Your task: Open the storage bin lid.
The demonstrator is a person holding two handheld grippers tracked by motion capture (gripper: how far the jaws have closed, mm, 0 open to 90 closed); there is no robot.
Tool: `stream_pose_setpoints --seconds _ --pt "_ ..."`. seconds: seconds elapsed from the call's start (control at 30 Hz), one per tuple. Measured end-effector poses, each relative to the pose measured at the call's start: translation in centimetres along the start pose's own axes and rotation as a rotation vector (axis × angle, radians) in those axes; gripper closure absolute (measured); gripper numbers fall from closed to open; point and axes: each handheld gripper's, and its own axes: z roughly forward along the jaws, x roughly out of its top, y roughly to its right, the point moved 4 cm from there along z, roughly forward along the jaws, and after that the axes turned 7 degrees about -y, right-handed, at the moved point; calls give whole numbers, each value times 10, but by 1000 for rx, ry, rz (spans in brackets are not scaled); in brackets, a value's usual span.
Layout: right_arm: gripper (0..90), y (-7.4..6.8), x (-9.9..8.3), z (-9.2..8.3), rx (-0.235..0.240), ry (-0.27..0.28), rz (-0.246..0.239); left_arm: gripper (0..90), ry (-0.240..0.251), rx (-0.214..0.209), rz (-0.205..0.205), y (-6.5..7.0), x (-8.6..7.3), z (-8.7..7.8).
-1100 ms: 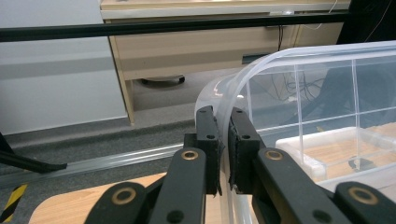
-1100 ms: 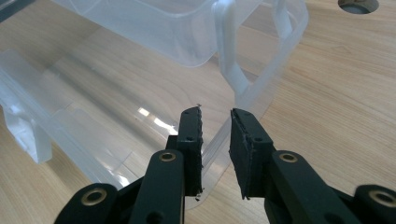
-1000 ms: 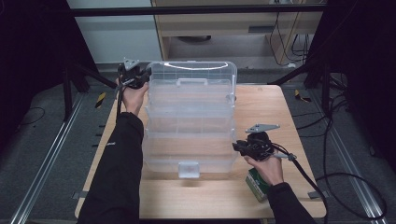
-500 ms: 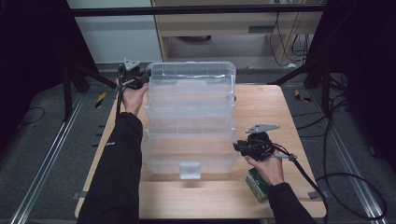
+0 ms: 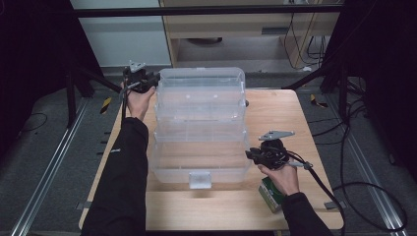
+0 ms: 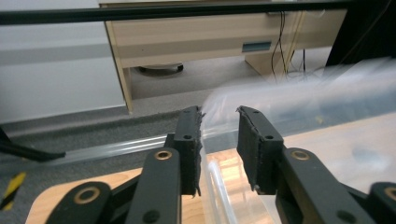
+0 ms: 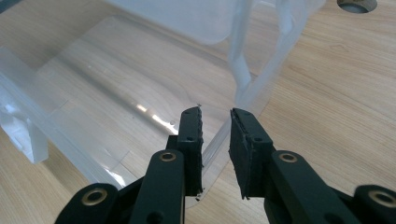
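A clear, glossy plastic tiered box (image 5: 199,125) with rounded corners stands mid-worktop (image 5: 275,110), which is pale wood grain. The left tool (image 5: 149,81) is at its far-left corner; its jaws have just been opening, and the thin rim sits between them unpressed. The right tool (image 5: 252,155) straddles the near-right rim (image 7: 215,142); whether it pinches I cannot tell. A green carton (image 5: 271,194) lies beside the right hand.
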Motion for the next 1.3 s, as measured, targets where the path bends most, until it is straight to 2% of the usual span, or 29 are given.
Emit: stream_pose_setpoints --seconds 0.03,0.2,0.27,0.3,0.4,0.47,0.53,0.63,0.73,0.8,0.83,0.93,1.03,1.3 --pt "744 0 0 0 -1 -1 0 668 -5 9 8 -2 1 -4" --pt "755 -2 0 0 -7 -1 -10 624 5 -15 -6 -6 -6 -29" --pt "755 -2 1 0 -8 0 -10 610 10 -26 -11 -7 -13 -39" --pt "755 -2 1 0 -8 -2 -9 596 -4 -35 -16 -8 -17 -43" --pt "755 -2 1 0 -7 -4 -1 582 -1 -52 -7 -8 -31 -58" --pt "755 -2 1 0 -7 -4 -7 579 -8 -47 20 -8 -39 -67" --pt "754 -1 1 0 -4 -6 -7 574 2 -59 19 -9 -46 -77" --pt "753 -1 1 0 -5 -6 -5 560 -8 -55 22 -10 -57 -90" --pt "753 -1 1 0 -5 -5 -5 551 4 -60 16 -12 -68 -103" --pt "753 -2 1 0 -4 -5 -2 546 1 -59 16 -13 -72 -106" --pt "752 -1 1 0 -3 -5 -5 545 -5 -57 12 -15 -81 -111" --pt "750 -1 1 0 -2 -1 -4 525 -20 -62 15 -16 -91 -115" --pt "750 -1 0 0 -5 2 -5 509 -28 -81 15 -16 -102 -119" --pt "748 -2 1 0 -9 2 -1 473 -83 -86 19 -18 -137 -131"
